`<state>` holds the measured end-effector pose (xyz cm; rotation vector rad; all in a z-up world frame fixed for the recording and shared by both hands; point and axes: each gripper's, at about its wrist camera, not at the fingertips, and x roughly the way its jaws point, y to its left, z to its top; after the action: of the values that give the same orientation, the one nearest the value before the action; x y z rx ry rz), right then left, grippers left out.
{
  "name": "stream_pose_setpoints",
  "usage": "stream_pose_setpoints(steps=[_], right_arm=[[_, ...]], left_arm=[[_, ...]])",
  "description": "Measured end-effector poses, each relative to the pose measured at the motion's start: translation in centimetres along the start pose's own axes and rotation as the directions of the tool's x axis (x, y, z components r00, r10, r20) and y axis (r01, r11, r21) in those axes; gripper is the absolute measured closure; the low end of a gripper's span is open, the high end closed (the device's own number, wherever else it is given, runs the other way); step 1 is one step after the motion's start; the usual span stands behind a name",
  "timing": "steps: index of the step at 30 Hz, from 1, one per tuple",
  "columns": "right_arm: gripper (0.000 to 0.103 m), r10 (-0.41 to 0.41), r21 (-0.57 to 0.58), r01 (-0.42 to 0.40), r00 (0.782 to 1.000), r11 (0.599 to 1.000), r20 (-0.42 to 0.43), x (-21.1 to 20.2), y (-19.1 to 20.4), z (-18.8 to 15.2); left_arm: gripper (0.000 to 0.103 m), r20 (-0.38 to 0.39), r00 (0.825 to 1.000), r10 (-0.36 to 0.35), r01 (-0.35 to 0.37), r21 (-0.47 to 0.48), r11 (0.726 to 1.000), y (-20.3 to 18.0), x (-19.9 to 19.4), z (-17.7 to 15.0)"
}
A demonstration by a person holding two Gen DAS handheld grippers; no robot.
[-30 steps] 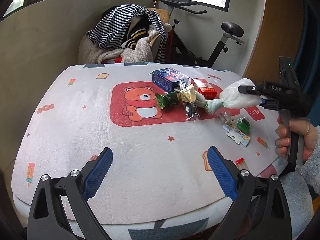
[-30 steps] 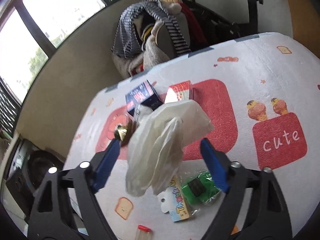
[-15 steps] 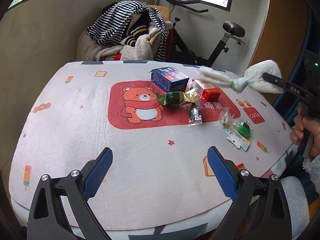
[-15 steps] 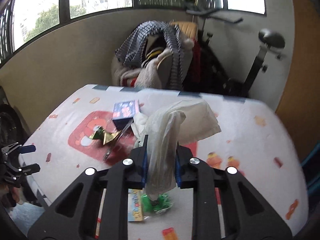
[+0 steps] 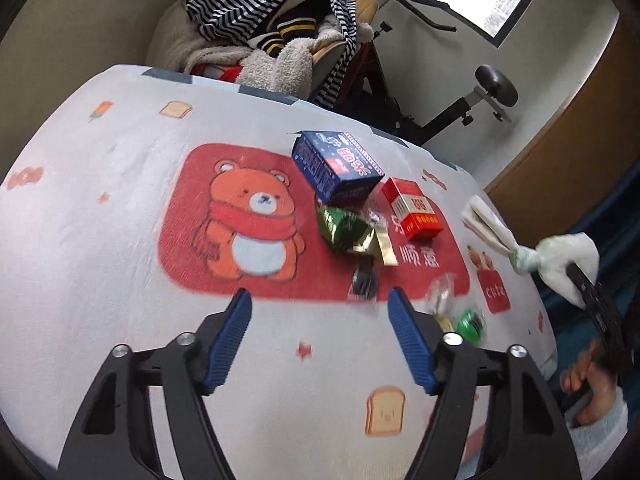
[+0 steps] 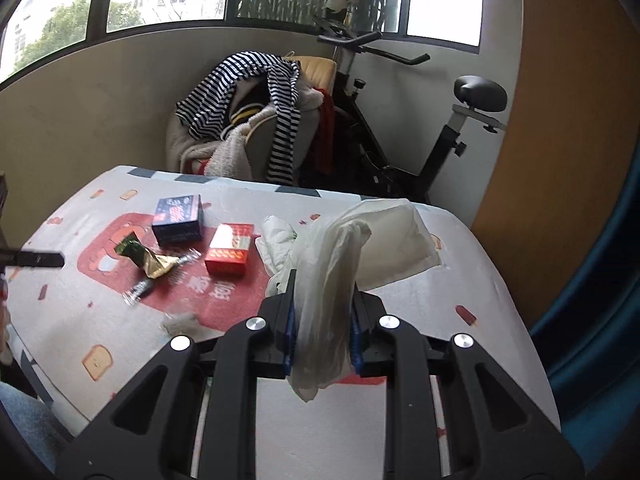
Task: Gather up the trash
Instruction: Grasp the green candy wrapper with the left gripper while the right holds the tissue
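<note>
My right gripper [image 6: 324, 294] is shut on a crumpled white plastic bag [image 6: 332, 264], lifted over the table's right side; the bag [image 5: 560, 256] also shows at the right edge of the left wrist view. On the bear-print tablecloth [image 5: 120, 200] lie a blue box [image 5: 336, 164], a red box [image 5: 414, 212], a green-and-gold wrapper [image 5: 352, 234], a small black packet [image 5: 364, 282] and a green item in a clear packet [image 5: 470, 322]. My left gripper [image 5: 319, 294] hovers just short of the black packet, its jaws closing with nothing between them.
A chair heaped with striped clothes [image 5: 272, 32] stands behind the table, with an exercise bike [image 6: 460, 128] to its right. A wooden door [image 6: 560, 120] is at the far right. A person's hand [image 5: 592, 376] grips the right gripper's handle near the table's right edge.
The right gripper shut on the white bag, then lifted it and carried it right. The left gripper moved forward toward the trash pile, rolled, and its jaws narrowed.
</note>
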<state>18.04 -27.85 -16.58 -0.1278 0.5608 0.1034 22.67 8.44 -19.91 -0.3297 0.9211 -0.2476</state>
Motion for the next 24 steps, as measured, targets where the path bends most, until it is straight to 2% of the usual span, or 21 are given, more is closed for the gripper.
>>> stream_pose_setpoints(steps=[3, 5, 9, 11, 17, 19, 20, 21, 23, 24], right_arm=[[0.080, -0.032, -0.027, 0.032, 0.999, 0.999, 0.008, 0.0, -0.6, -0.8], [0.080, -0.047, -0.040, 0.048, 0.999, 0.998, 0.013, -0.1, -1.0, -1.2], [0.080, -0.065, -0.055, 0.067, 0.998, 0.996, 0.023, -0.5, -1.7, -1.8], [0.080, -0.069, -0.056, 0.070, 0.997, 0.996, 0.024, -0.6, -2.0, -1.9], [0.080, -0.076, -0.063, 0.077, 0.997, 0.995, 0.018, -0.9, -2.5, -2.4], [0.080, -0.075, -0.069, 0.076, 0.997, 0.995, 0.011, -0.8, -2.5, -2.5], [0.080, -0.075, -0.069, 0.076, 0.997, 0.995, 0.010, -0.9, -2.5, -2.6], [0.080, -0.074, -0.068, 0.074, 0.997, 0.995, 0.009, -0.9, -2.5, -2.6], [0.080, -0.069, -0.065, 0.070, 0.998, 0.995, 0.007, -0.9, -2.4, -2.7], [0.080, -0.065, -0.062, 0.066, 0.998, 0.996, 0.007, -0.9, -2.2, -2.6]], left_arm=[[0.043, -0.020, 0.999, -0.044, 0.042, -0.055, 0.998, -0.2, 2.5, 2.0], [0.047, -0.030, 0.996, -0.085, 0.080, -0.147, 0.986, 0.6, 4.3, 3.1], [0.050, -0.005, 0.988, -0.157, 0.145, -0.346, 0.927, 2.6, 6.9, 4.2], [0.051, -0.001, 0.986, -0.165, 0.151, -0.400, 0.904, 3.1, 8.0, 4.6], [0.052, -0.043, 0.987, -0.156, 0.128, -0.384, 0.915, 2.1, 10.3, 4.3], [0.056, -0.047, 0.988, -0.145, 0.119, -0.364, 0.924, 1.8, 10.5, 4.3], [0.065, -0.048, 0.986, -0.157, 0.130, -0.360, 0.924, 1.8, 10.5, 4.3], [0.068, -0.044, 0.986, -0.161, 0.135, -0.360, 0.923, 1.9, 10.4, 4.3], [0.079, -0.031, 0.990, -0.134, 0.116, -0.335, 0.935, 1.8, 9.8, 4.4], [0.079, -0.026, 0.993, -0.113, 0.100, -0.306, 0.947, 1.6, 9.3, 4.6]])
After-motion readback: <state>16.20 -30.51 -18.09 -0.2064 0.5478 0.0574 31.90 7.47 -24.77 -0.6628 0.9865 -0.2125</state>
